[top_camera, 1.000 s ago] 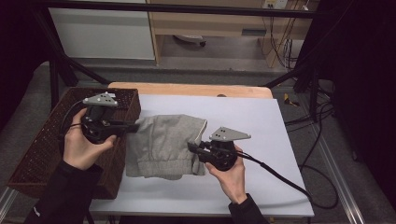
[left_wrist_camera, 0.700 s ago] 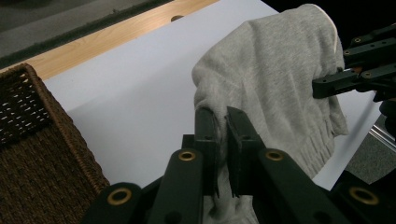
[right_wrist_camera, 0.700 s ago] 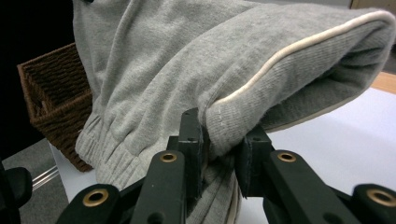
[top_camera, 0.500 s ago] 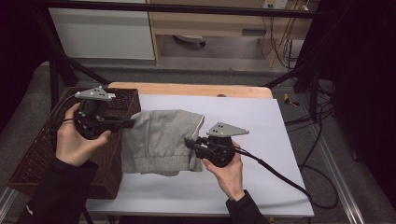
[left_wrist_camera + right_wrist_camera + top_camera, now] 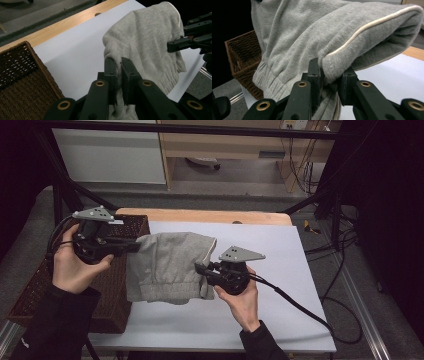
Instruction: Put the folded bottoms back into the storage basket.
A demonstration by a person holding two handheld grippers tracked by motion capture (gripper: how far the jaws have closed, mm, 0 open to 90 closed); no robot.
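**Grey garment held up between two grippers over the table**

A folded grey garment (image 5: 167, 267) hangs between the two grippers, lifted off the white table (image 5: 260, 320) at its upper edge. The left gripper (image 5: 132, 245) holds the garment's left end, just above the near corner of a brown wicker basket (image 5: 107, 305) that stands at the table's left side. In the left gripper view its black fingers (image 5: 110, 72) are drawn close together with a thin fold of grey cloth (image 5: 147, 42) pinched between them. The right gripper (image 5: 202, 270) grips the garment's right edge; in the right gripper view its fingers (image 5: 314, 75) clamp a thicker bunch of the fabric (image 5: 317, 32), near a seam trimmed with pale piping. The ribbed hem droops toward the table between the two hands. Each gripper carries a grey three-cornered plate on top, and a black cable trails from the right gripper across the table to its right edge. A strip of bare wood (image 5: 210, 215) shows along the table's far side.
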